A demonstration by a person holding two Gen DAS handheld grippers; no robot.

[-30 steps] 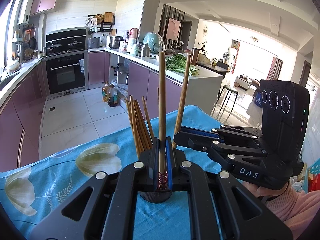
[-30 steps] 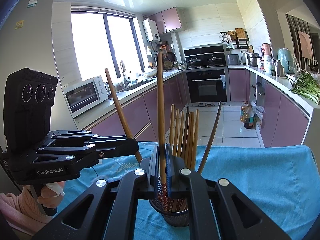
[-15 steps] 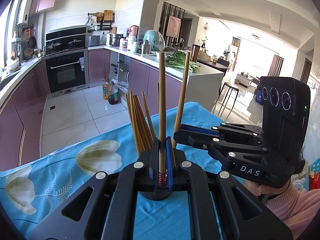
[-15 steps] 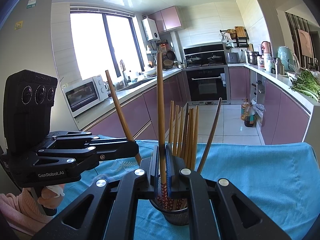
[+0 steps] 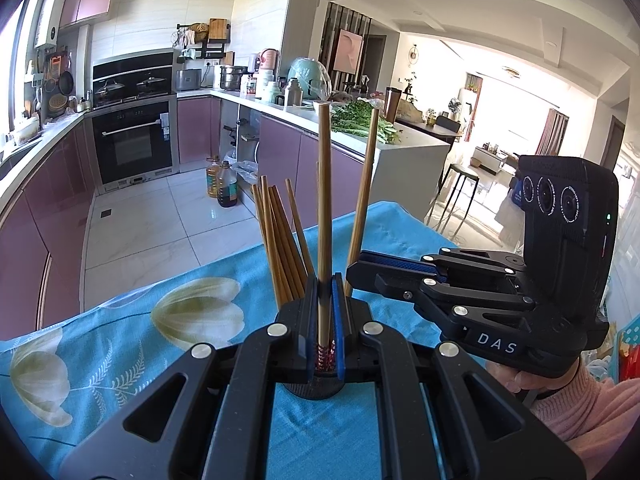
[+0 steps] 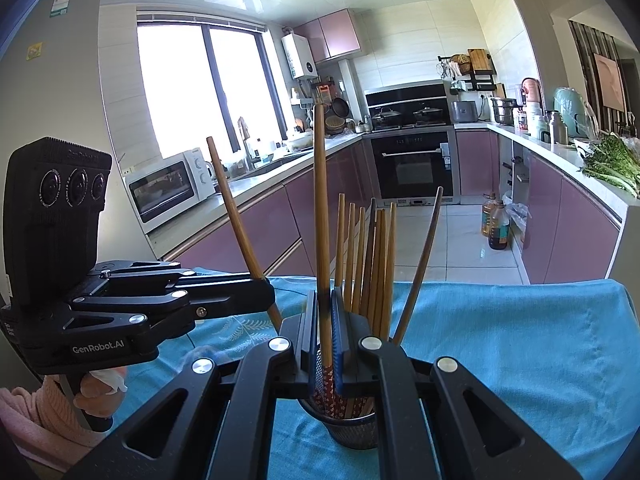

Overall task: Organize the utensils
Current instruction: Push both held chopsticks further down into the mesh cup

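A black mesh holder [image 6: 354,430] stands on the blue cloth with several wooden chopsticks [image 6: 370,264] upright in it; one leans out to the right. My right gripper [image 6: 325,300] is shut on one long chopstick [image 6: 321,208], whose patterned lower end hangs over the holder's mouth. In the left wrist view my left gripper [image 5: 325,280] is shut on another chopstick [image 5: 324,200], held upright above the holder [image 5: 316,391]. Each view shows the other gripper from the side: the right gripper [image 5: 354,270] and the left gripper [image 6: 269,295], both just beside the holder.
The table wears a blue cloth with a tulip print [image 5: 120,340], and its far edge drops to a tiled kitchen floor. Purple cabinets, an oven [image 6: 412,160], a microwave [image 6: 168,188] and oil bottles [image 5: 222,184] stand well beyond. Hands in pink sleeves [image 5: 580,408] hold the grippers.
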